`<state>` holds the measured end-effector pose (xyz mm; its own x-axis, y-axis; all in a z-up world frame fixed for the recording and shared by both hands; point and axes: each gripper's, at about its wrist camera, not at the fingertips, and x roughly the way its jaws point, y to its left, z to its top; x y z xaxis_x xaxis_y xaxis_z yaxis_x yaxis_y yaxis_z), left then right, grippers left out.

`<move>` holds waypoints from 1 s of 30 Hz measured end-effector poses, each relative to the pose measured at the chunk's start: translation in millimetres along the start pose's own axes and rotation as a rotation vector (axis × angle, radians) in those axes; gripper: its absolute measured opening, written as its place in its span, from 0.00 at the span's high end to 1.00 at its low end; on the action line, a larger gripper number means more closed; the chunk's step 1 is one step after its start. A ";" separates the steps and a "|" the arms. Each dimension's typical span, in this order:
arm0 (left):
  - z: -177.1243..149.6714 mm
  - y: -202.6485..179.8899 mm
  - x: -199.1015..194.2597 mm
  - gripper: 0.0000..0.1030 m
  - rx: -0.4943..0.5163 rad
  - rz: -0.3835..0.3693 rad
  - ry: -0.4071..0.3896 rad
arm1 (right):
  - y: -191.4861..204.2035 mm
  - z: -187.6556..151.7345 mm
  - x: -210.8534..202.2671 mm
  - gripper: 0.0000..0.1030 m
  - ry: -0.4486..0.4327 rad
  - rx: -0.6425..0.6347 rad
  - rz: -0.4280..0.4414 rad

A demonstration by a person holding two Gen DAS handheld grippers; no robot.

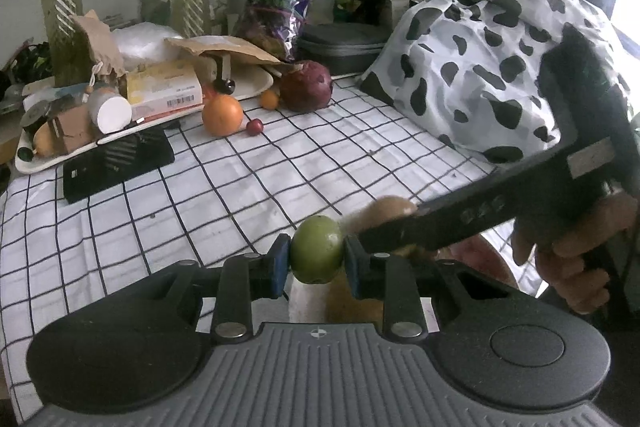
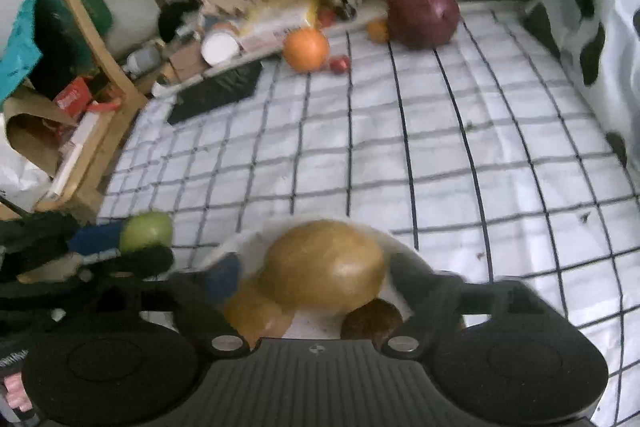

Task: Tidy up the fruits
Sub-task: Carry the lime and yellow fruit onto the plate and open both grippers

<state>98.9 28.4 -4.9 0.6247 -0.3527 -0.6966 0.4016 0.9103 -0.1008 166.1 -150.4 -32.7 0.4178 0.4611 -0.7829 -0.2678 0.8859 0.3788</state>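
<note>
Checked tablecloth (image 1: 248, 187) fills the middle of both views, mostly bare. Cow-print cover (image 1: 492, 67) bulks at right of the left wrist view. Clutter runs along the upper left: a loaded tray (image 1: 36, 167), glass vases with plants, brown paper.

Fruits not yet gathered lie in the upper middle of the left wrist view, close together but apart: a large dark red fruit (image 1: 306, 87), an orange (image 1: 222, 115), a small orange fruit (image 1: 269, 100), a small red fruit (image 1: 255, 127).

White bowl (image 2: 380, 239) at bottom centre of the right wrist view holds a big yellow-brown fruit (image 2: 324, 267) and a smaller brown one (image 2: 372, 323).

Left gripper (image 1: 316, 255): pads pinch a green fruit (image 1: 317, 250), held above the bowl's near side. Right gripper (image 2: 316, 291): fingers spread wide to either side of the yellow-brown fruit, not pressing it; the fruit looks set down in the bowl.

Risks, judged:
- The two grippers crowd the same bowl; the right one's finger crosses just behind the green fruit in the left wrist view. A clash could knock the fruit loose.
- Green fruit is round and smooth; dropped onto the big fruit it may bounce or roll out over the rim.
- Right view is blurred; exact clearance at the rim cannot be told.

Room: open cloth toward the frame's top; the cover walls off the right, the table edge and a wooden chair lie left.
</note>
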 end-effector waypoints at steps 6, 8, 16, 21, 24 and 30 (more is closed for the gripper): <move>-10.7 -2.6 -8.6 0.73 -0.026 0.003 0.015 | 2.3 -8.8 -18.1 0.05 -0.047 -0.023 -0.026; -15.1 -3.4 -10.5 0.73 -0.038 0.005 0.028 | 0.7 -13.5 -24.9 0.04 -0.058 -0.029 -0.039; -33.1 -13.7 -11.6 0.73 -0.057 0.009 0.100 | -6.0 -35.9 -50.6 0.04 -0.099 -0.029 -0.107; -39.1 -21.0 -8.9 0.73 -0.053 0.011 0.132 | -6.8 -51.6 -64.5 0.02 -0.124 -0.057 -0.162; -41.9 -25.0 -5.2 0.73 -0.047 0.016 0.151 | -3.4 -60.5 -69.4 0.00 -0.133 -0.100 -0.203; -45.8 -36.4 -5.0 0.48 0.013 0.049 0.161 | 0.8 -70.3 -75.8 0.00 -0.134 -0.135 -0.213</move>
<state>50.5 6.9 -30.3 0.5291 -0.2676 -0.8053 0.3825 0.9223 -0.0552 73.1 -188.2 -7.7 0.5859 0.2757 -0.7621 -0.2709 0.9529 0.1366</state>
